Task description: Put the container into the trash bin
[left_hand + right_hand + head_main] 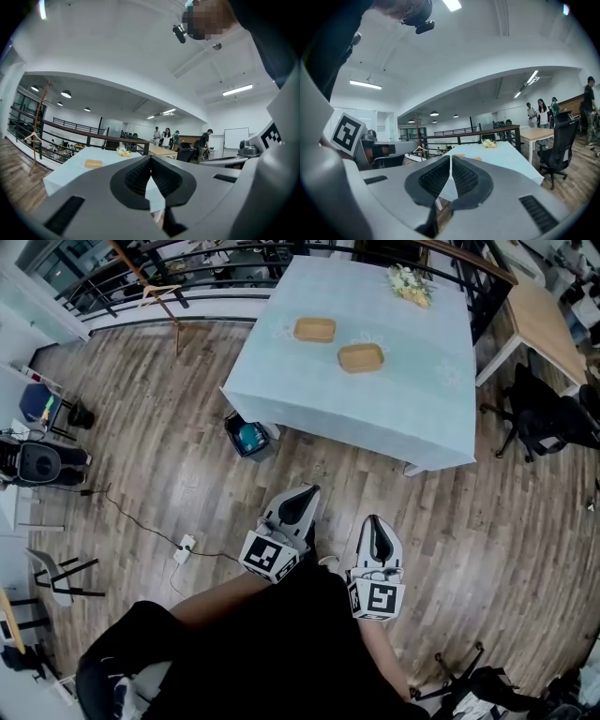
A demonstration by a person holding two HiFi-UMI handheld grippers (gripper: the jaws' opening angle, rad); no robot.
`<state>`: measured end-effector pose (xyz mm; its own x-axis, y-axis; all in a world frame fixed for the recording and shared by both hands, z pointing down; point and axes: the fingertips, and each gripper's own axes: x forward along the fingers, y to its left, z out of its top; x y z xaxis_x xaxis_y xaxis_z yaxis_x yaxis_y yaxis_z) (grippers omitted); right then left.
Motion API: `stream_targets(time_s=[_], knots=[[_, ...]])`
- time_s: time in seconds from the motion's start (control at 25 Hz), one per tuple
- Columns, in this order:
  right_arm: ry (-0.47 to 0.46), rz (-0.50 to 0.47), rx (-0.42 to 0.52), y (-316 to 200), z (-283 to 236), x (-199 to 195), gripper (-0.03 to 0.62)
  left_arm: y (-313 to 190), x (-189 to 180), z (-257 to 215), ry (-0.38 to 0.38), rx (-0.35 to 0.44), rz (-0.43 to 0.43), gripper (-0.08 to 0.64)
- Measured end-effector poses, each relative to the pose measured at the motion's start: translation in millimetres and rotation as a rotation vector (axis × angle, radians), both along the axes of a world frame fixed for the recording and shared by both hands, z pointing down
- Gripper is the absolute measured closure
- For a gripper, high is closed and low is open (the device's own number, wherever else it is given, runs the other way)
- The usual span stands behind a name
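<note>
The left hand-held gripper [302, 498] is hovering over the brown wooden plank floor [141, 399]. Its jaws are pressing together at the tips and nothing is sitting between them. The right hand-held gripper [376, 524] is hanging just beside it. That one's jaws are also meeting tip to tip and it is carrying nothing. Both are pointing roughly level towards the tabletop [412, 399], which a pale blue cloth is covering.

Two shallow, tan, rounded-rectangle containers are lying on that cloth, well apart from both grippers. The nearer tan container [361, 358] is sitting close to the middle of the tabletop. The farther tan container [314, 330] is resting just beside it, up and to the left in the head view.

A small bunch of white and yellow flowers [410, 284] is lying near the far edge of the cloth.

The small dark trash bin [247, 437], showing teal inside, is standing on the floor just beside the tabletop's near-left corner, between the tabletop and the left gripper.

A black office chair [544, 418] is standing to the right of the tabletop. A white power strip [184, 547] is lying on the floor to the left of the grippers.
</note>
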<state>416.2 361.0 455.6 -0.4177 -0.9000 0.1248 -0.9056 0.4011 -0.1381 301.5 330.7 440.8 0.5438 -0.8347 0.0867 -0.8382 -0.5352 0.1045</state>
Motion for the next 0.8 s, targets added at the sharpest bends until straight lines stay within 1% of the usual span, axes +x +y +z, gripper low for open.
stream_targets(time_s=[0.12, 0.24, 0.32, 0.44, 0.64, 0.8], knots=[[0.0, -0.01, -0.026, -26, 4, -10, 0.557, -21, -6, 1, 0.017, 0.013, 0.003, 0.546], [0.017, -0.01, -0.015, -60, 1, -20, 0.557, -49, -20, 4, 0.026, 0.008, -0.026, 0.546], [0.028, -0.015, 0.0, -86, -3, -31, 0.557, -72, -35, 7, 0.027, -0.002, -0.045, 0.546], [0.051, -0.058, 0.003, -132, -10, -60, 0.557, -112, -62, 9, 0.049, -0.005, -0.069, 0.546], [0.092, -0.1, -0.025, -205, -11, -100, 0.557, -175, -101, 18, 0.047, -0.037, -0.059, 0.546], [0.124, -0.123, -0.07, -254, -2, -128, 0.557, -220, -136, 19, 0.117, -0.045, -0.125, 0.546]])
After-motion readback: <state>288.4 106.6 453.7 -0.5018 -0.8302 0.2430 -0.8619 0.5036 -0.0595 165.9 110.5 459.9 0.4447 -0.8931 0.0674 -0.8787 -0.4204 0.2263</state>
